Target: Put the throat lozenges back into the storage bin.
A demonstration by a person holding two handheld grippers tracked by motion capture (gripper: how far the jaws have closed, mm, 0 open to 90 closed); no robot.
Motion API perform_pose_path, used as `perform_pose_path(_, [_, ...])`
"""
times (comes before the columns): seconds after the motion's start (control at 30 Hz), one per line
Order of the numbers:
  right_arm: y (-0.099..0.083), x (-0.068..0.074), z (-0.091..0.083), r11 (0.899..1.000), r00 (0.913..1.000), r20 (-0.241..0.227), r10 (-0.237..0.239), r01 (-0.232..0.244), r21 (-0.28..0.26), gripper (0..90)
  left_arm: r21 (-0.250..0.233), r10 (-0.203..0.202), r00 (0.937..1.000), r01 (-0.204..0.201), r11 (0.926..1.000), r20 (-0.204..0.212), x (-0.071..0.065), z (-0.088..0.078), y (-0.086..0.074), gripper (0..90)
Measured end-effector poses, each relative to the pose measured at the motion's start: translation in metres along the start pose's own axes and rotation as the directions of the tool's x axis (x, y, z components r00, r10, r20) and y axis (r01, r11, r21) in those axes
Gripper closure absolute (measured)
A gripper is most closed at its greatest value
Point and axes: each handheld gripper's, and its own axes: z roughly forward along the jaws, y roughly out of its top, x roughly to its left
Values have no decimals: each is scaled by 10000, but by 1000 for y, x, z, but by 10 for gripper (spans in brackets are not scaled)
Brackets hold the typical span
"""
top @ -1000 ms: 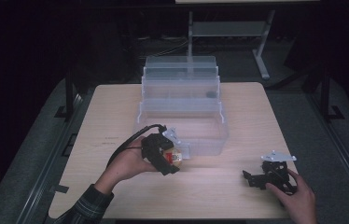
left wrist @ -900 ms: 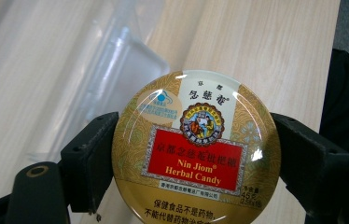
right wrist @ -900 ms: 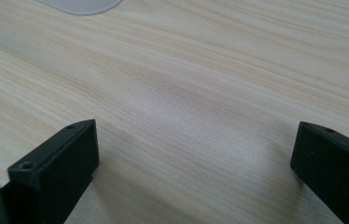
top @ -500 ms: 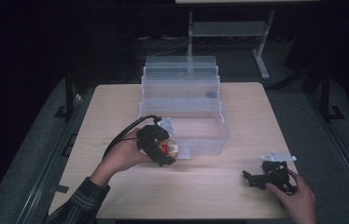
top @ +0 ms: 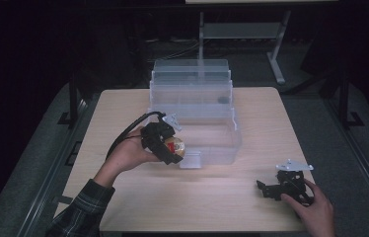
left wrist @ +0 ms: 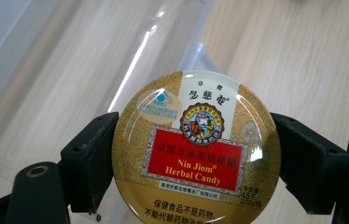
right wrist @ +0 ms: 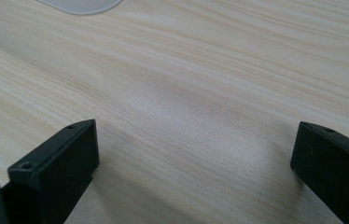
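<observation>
1. The left claw clamped a round gold candy tin between its two jaws, one pressing each side of the tin's rim.
2. The tin hung at the near left corner of the clear plastic bin, label facing the claw's camera.
3. The bin stood in the middle of the surface, toward its far edge.
4. The right claw rested near the surface's near right corner, its jaws spread wide over bare wood.
</observation>
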Motion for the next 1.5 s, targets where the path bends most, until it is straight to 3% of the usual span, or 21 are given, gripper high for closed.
perform_pose_path(0.7, [0,0,0,10000,10000,3,14,-14,-2,5,-70,-679,9965,676,9977,-488,29,-3,-2,195])
perform_pose_path(1.5, [0,0,0,10000,10000,10,7,-7,0,5,73,-1608,9821,1623,9867,-979,61,-2,-16,195])
